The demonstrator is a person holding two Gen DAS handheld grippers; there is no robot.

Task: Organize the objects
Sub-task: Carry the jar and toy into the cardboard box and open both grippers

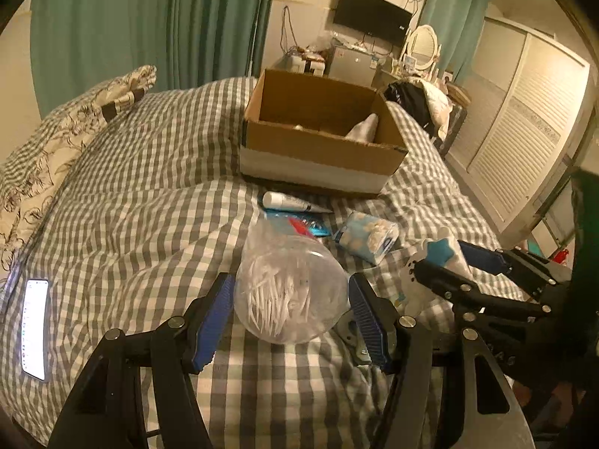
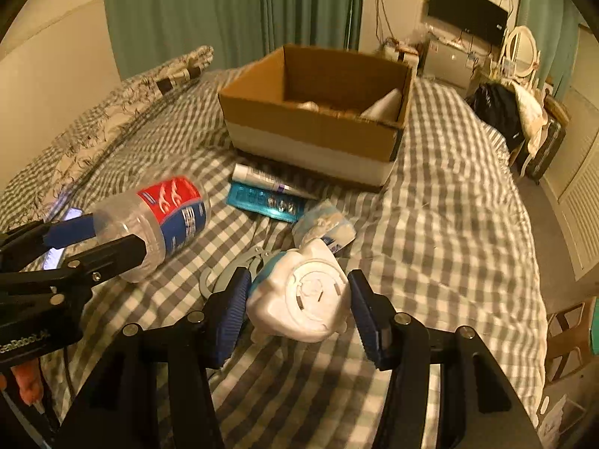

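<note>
My left gripper is shut on a clear plastic bottle with white sticks inside and a red and blue label; it is held just above the checked bedspread. My right gripper is shut on a white and blue bear-shaped plug-in device, which also shows in the left wrist view. An open cardboard box stands farther up the bed, with a white item inside. In front of it lie a white tube, a blue packet and a tissue pack.
Grey scissors lie on the bed under the right gripper. A lit phone lies at the bed's left edge. Patterned pillows lie at the left. A louvred wardrobe stands to the right.
</note>
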